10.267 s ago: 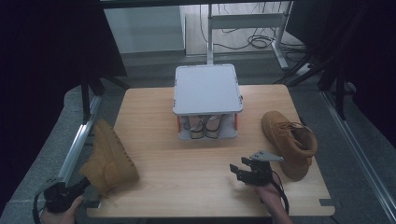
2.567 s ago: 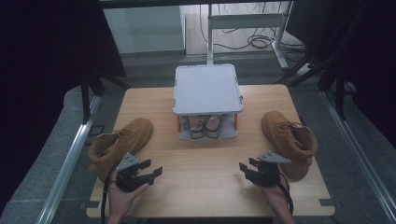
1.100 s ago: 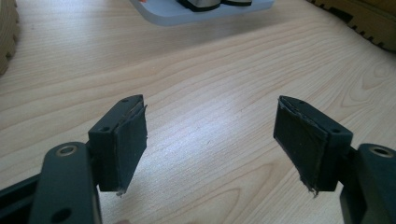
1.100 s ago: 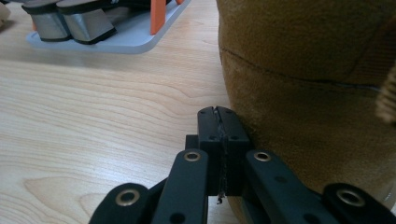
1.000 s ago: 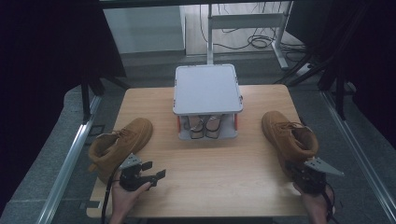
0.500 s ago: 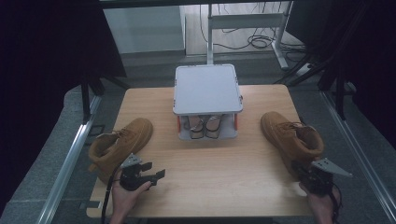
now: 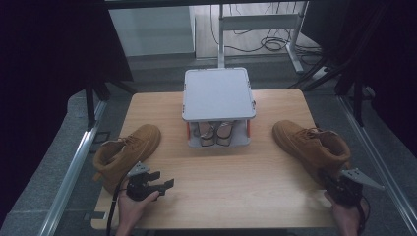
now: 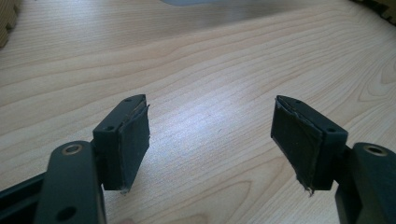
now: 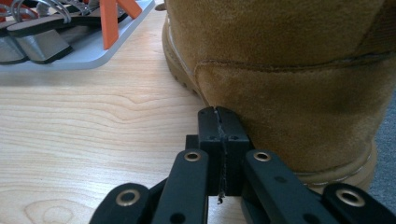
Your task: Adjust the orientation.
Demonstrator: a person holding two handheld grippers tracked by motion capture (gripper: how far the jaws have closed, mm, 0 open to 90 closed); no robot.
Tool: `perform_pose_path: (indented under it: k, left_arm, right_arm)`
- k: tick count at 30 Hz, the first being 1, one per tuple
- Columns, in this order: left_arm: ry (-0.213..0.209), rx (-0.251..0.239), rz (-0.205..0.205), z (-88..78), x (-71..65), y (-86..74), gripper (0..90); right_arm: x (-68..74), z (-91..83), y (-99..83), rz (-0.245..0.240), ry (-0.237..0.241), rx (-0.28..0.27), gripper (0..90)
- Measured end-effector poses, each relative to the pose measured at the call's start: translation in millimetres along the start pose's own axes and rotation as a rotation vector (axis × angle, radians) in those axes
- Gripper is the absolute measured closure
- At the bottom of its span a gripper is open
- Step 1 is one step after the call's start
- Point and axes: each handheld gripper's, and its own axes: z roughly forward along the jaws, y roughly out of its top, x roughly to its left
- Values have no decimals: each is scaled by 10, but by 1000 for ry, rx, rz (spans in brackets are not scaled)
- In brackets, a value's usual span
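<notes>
While right tool [image 9: 219, 112] jaws closed, empty, tips pressed against heel of tan suede boot [image 9: 299, 70] at table's [image 7: 221, 167] right edge, likely nudging it; left tool [image 8: 212, 128] open, idle.

1. Left gripper [image 8: 210, 140]: jaws spread wide, nothing between them.
2. Black pads [image 8: 133, 140] face each other; edges look frayed, a loose bit hangs off the right pad's lower corner.
3. Under and beyond the jaws: bare light wood counter [image 8: 210, 60], grain running across.
4. Far edge, centre: strip of a grey flat thing [image 8: 224, 2], too cropped to identify.
5. Far left corner: tan ridged edge [image 8: 7, 23], mostly cut off.
6. Far right corner: dark ridged edge [image 8: 380, 7], also cropped.
</notes>
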Motion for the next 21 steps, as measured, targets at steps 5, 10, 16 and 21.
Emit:
perform_pose_path:
  k: [5,10,16,21]
  left_arm:
    - [-5,6,-4,8,1,-1,278]
    - [-5,7,-3,9,-1,-1,278]
    - [-2,7,-4,10,-2,-1,286]
    - [-7,10,-6,26,-11,-3,291]
  right_arm:
    - [3,14,-10,20,19,0,894]
    - [168,53,27,-24,58,0,889]
    - [368,93,58,-53,118,-5,877]
    - [580,185,48,-85,176,14,877]
